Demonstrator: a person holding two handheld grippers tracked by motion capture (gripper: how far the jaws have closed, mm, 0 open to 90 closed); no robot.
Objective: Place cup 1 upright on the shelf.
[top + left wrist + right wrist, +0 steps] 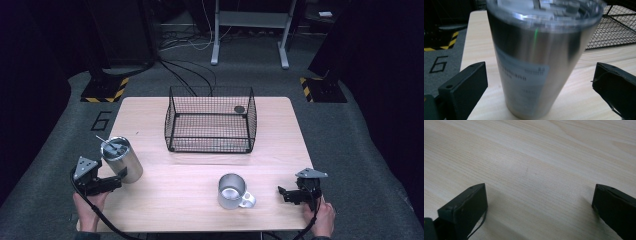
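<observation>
- Steel tumbler point(122, 159), with clear lid and straw: stood upright near the left edge of the table point(150, 200); in the left gripper view point(541, 62) a pale printed label was seen on its side, the lettering too blurred to read.
- Left gripper point(112, 181): held in a hand point(90, 210) at the front left corner; its jaws were spread wide to either side of the tumbler's base, and no contact was seen.
- Metal mug point(233, 190), handle turned to the right: stood near the front edge, right of centre.
- Right gripper point(286, 193): held in a hand point(322, 217) at the front right corner, just beside the mug and apart from it; in the right gripper view point(539, 205) its jaws were set wide apart over bare wood, nothing gripped.
- Black wire basket point(172, 120): placed at the middle of the far edge; a small dark round item point(239, 109) was noted in its far right corner.
</observation>
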